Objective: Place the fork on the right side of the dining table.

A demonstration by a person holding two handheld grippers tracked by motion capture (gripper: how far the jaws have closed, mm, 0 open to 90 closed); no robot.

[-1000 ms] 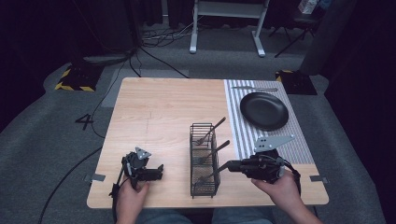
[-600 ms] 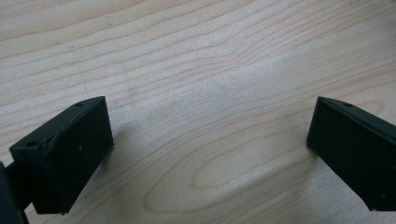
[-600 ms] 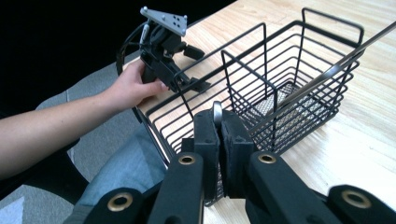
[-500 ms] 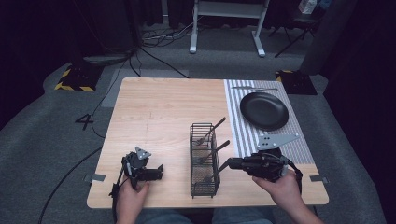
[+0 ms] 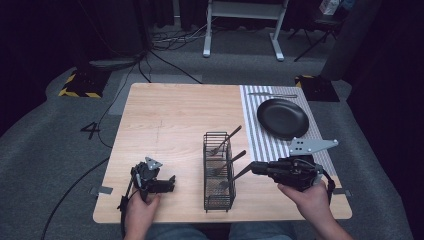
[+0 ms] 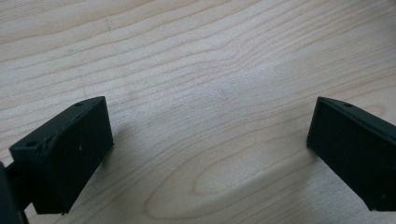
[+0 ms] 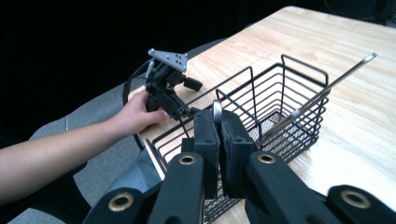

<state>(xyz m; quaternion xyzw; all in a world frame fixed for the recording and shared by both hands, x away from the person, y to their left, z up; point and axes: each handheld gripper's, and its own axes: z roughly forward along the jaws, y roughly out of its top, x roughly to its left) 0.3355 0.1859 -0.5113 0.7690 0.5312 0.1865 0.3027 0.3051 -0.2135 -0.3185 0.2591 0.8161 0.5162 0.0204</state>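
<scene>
A wooden bench (image 5: 170, 125) fills the middle of the frame, with a striped mat (image 5: 255, 135) along its right side. A black plate (image 5: 282, 118) sits on the mat in the upper right, and a piece of cutlery (image 5: 272, 95) lies just beyond it. A black wire basket (image 5: 219, 172) stands low in the centre with three utensil handles leaning out to the right. The right claw (image 5: 255, 169), at lower right, grips the end of the lowest utensil (image 5: 235, 177). The left claw (image 5: 169, 184), at lower left, rests on the bench well apart from the basket.
</scene>
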